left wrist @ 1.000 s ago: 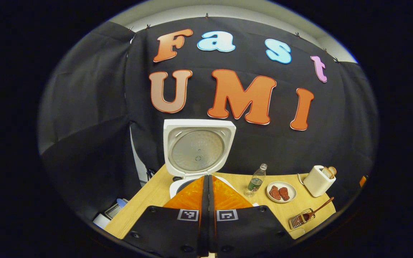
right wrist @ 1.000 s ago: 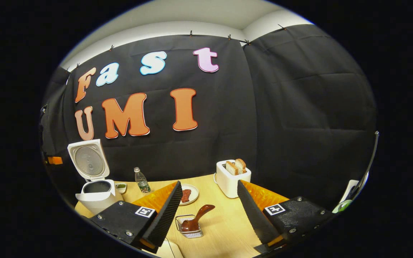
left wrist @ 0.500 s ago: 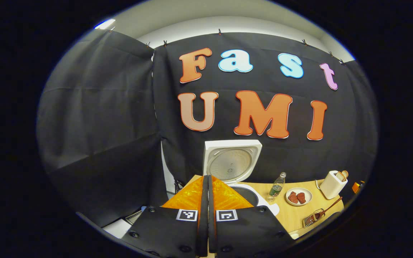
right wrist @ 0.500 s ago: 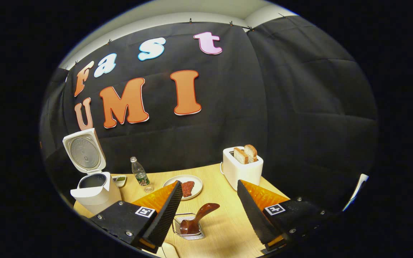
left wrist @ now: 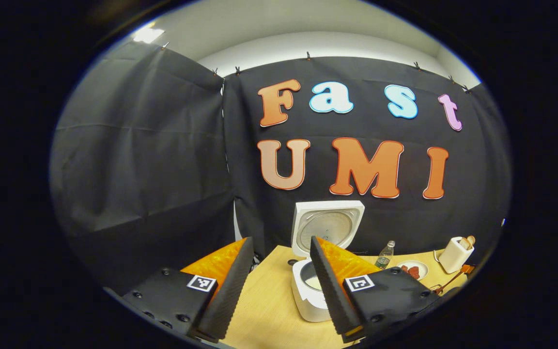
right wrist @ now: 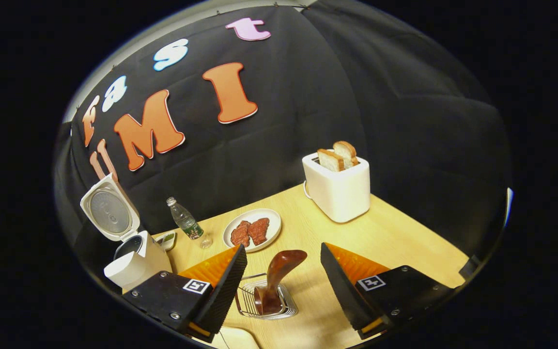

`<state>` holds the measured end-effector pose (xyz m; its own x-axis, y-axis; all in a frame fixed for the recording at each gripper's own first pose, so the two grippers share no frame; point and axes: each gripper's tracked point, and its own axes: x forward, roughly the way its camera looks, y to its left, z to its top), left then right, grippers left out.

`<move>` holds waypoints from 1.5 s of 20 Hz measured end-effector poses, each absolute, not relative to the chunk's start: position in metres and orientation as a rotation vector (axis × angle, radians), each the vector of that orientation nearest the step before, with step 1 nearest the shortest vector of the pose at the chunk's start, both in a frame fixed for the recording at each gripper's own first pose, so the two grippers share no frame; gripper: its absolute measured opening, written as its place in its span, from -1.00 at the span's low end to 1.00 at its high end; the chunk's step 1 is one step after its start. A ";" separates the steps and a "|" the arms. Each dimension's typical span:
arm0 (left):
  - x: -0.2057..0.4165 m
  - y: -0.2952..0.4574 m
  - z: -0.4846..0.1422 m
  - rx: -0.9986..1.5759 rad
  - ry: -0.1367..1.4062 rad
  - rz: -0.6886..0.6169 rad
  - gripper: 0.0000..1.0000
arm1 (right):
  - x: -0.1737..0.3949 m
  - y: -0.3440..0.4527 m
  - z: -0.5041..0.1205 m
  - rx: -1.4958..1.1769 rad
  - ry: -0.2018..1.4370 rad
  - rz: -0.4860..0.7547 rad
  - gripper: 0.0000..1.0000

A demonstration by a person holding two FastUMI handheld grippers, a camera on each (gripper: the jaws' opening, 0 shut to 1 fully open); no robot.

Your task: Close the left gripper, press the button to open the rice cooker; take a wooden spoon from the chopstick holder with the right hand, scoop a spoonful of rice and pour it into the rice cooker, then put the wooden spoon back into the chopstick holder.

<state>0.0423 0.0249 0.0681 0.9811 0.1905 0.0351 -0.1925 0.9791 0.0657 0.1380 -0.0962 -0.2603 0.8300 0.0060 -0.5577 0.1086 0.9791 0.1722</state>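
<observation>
The rice cooker (left wrist: 318, 271) stands on the surface (right wrist: 395, 237) with its lid up, so the button step looks done and fetching the spoon is in hand. The right gripper (right wrist: 283, 286), jaws apart, hovers over the wooden spoon (right wrist: 279, 274) leaning in the wire chopstick holder (right wrist: 255, 300); next it must descend and clamp the handle. The left gripper (left wrist: 279, 286) holds its jaws apart near the cooker.

Two toast slices (right wrist: 338, 155), one bottle (right wrist: 185, 224)
</observation>
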 end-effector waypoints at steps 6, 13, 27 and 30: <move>0.038 0.032 0.064 0.058 -0.014 0.212 1.00 | 0.141 -0.088 -0.276 0.373 0.639 -0.055 0.53; 0.031 0.041 0.045 0.054 0.034 0.255 1.00 | 0.135 -0.071 -0.270 0.474 0.664 -0.020 -0.41; 0.031 0.063 0.071 0.050 0.000 0.123 1.00 | 0.075 -0.009 -0.129 0.266 0.425 0.062 -0.63; 0.037 0.070 0.069 0.050 0.008 0.077 1.00 | 0.040 0.021 -0.124 0.237 0.428 0.096 -0.63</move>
<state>0.0366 0.0696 0.0693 0.9970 0.0773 -0.0060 -0.0769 0.9958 0.0498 0.0404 0.0209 -0.1239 0.9057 0.1414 -0.3997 -0.0419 0.9680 0.2475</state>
